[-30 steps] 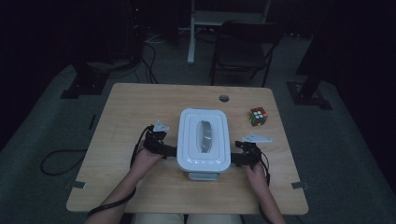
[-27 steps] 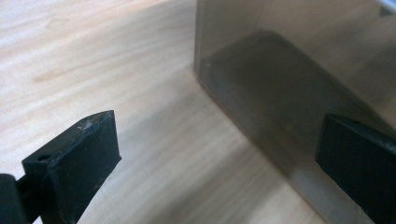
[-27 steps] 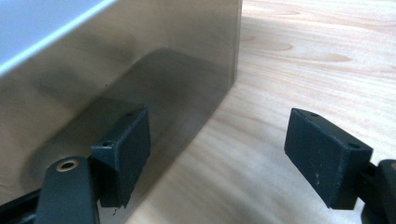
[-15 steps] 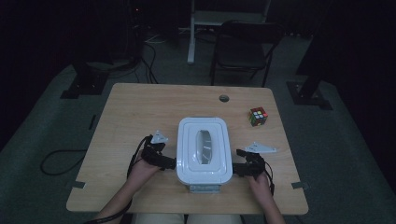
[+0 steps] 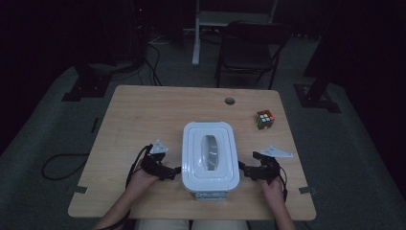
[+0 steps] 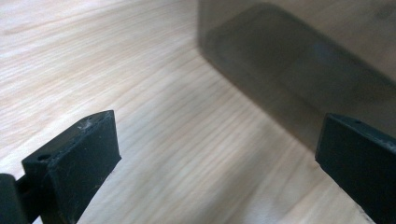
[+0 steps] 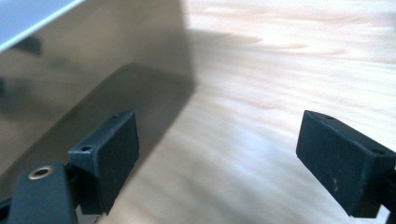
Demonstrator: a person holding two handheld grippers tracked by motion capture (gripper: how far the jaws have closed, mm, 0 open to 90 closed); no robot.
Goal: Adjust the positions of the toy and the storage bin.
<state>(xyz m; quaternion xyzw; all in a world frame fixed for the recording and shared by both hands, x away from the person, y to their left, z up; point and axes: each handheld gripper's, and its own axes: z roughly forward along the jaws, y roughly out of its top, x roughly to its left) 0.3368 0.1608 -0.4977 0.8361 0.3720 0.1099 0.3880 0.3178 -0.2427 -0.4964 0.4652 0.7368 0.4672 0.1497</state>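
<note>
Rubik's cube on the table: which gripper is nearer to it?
Right. The right gripper sits beside the white box, on the same side as the cube; the left gripper is across the box.

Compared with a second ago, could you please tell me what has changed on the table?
The white box has come toward the person's edge of the table. The right hand-held gripper has just been opening with nothing between its jaws; the left hand-held gripper is open too. The puzzle cube stayed put.
</note>
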